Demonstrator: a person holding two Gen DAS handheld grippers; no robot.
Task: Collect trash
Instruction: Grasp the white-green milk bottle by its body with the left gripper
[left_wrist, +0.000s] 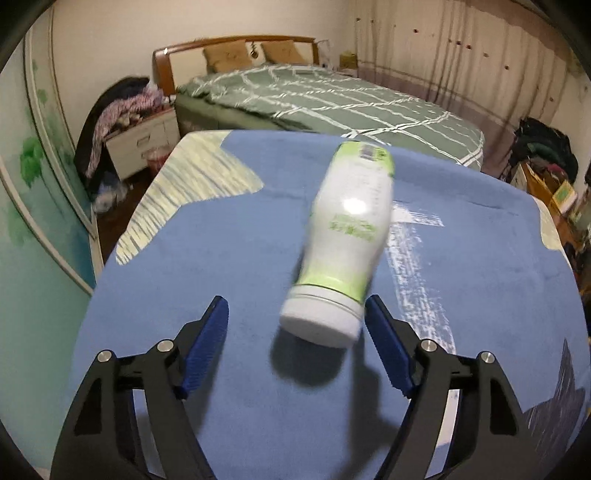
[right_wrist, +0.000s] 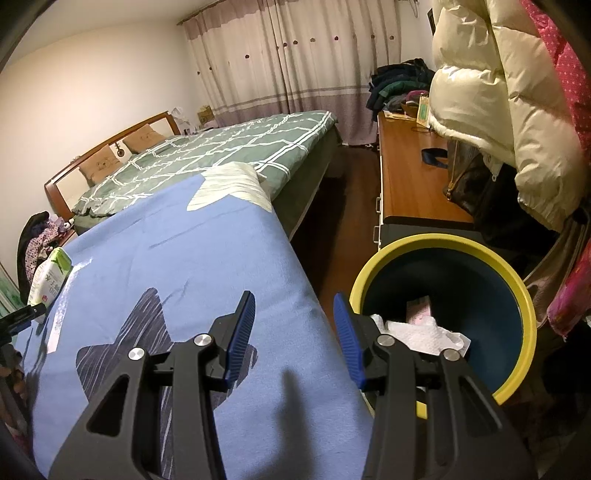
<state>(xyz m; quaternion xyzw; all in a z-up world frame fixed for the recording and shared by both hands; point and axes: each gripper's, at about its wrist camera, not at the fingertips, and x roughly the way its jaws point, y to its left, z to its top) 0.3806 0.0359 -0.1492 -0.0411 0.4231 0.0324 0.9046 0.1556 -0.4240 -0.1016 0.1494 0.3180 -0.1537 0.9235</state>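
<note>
A white plastic bottle (left_wrist: 347, 240) with a green label is on the blue cloth (left_wrist: 221, 258) of a table, tilted, its white cap end toward me and blurred. My left gripper (left_wrist: 295, 301) is open around the cap end. The right pad (left_wrist: 388, 347) is close beside the cap and the left pad (left_wrist: 207, 347) stands well clear of it. In the right wrist view the same bottle (right_wrist: 50, 277) shows at the far left. My right gripper (right_wrist: 293, 297) hangs open and empty over the table's right edge, beside a trash bin (right_wrist: 517, 295) with a yellow rim.
The bin holds white tissue (right_wrist: 424, 332) and a pink box (right_wrist: 419, 308). A bed (left_wrist: 332, 103) with a green checked cover lies beyond the table. A wooden desk (right_wrist: 410, 177) and hanging coats (right_wrist: 498, 92) stand behind the bin, with dark floor (right_wrist: 343, 229) between bed and desk.
</note>
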